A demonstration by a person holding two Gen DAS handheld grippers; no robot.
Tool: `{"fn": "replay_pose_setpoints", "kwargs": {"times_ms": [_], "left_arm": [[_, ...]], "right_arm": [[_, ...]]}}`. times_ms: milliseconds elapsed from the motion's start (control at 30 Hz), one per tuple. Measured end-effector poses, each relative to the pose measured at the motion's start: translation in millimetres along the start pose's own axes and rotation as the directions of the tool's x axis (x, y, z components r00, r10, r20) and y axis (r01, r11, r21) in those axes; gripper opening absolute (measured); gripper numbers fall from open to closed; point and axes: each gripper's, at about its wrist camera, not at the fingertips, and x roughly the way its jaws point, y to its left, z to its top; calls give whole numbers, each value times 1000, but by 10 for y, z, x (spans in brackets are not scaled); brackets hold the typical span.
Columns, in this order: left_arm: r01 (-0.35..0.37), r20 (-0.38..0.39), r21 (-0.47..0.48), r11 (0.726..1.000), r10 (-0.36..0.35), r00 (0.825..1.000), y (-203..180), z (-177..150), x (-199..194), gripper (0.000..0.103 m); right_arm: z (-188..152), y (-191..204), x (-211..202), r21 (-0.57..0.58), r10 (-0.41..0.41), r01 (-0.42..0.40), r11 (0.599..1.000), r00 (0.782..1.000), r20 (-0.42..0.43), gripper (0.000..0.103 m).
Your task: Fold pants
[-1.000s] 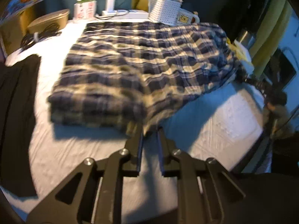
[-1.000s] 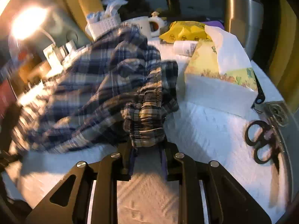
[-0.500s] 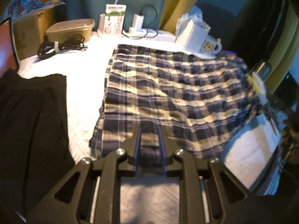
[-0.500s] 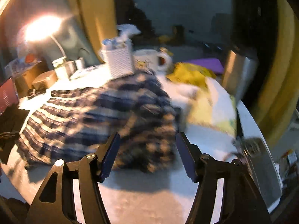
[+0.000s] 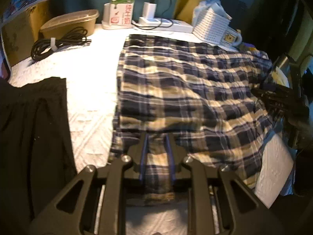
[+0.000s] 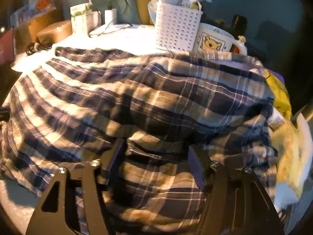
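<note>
Blue and cream plaid pants (image 5: 187,90) lie spread on the white quilted table (image 5: 90,78); they also fill the right wrist view (image 6: 137,101). My left gripper (image 5: 156,139) sits at the pants' near left edge, jaws narrow with plaid cloth between them. My right gripper (image 6: 156,148) is open wide and rests over the bunched right end of the pants, with cloth lying between its fingers (image 6: 117,152). The right gripper also shows in the left wrist view (image 5: 281,101) at the pants' right edge.
A black garment (image 5: 33,129) lies at the left. At the back stand a coiled cable (image 5: 58,43), a brown container (image 5: 70,23), a charger (image 5: 149,11), a white basket (image 6: 177,29) and a bear mug (image 6: 213,43). A yellow tissue box (image 6: 289,146) sits right.
My right gripper let go of the waistband, opened wide and came down over the pants' right end. My left gripper moved forward onto the pants' near edge.
</note>
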Motion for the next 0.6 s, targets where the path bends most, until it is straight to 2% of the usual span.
{"fn": "replay_pose_setpoints", "kwargs": {"times_ms": [67,100,167,267,300,333,400,433,533,600], "left_arm": [[-47,-22,-34,998,47,999,33,62,-12,20],[-59,-7,-53,997,59,998,48,124,-81,20],[-30,41,-56,998,33,999,15,222,-201,20],[31,108,-8,999,-30,994,-182,467,-360,20],[58,112,32,998,-61,992,-288,564,-345,20],[70,105,60,996,-76,992,-346,651,-298,20],[83,66,134,988,-92,994,-505,833,-122,20],[95,49,159,983,-104,993,-549,901,-41,20],[130,-10,198,971,-131,991,-630,1148,295,20],[144,-37,210,967,-139,990,-640,1276,480,20]], "right_arm": [[52,-66,-17,3,-59,59,998,998,-4,65],[59,-102,-46,9,-74,74,997,997,-4,65],[51,-200,-153,31,-76,76,997,997,8,65],[-2,-396,-358,51,-114,113,992,993,34,64],[-11,-460,-396,59,-115,112,992,992,43,55],[1,-548,-436,72,-114,111,991,992,48,50],[79,-720,-481,100,-104,98,990,993,59,32],[111,-766,-503,100,-91,84,991,994,64,29],[278,-789,-402,41,-23,21,999,999,41,26],[397,-771,-208,-11,-31,31,999,999,-8,26]]}}
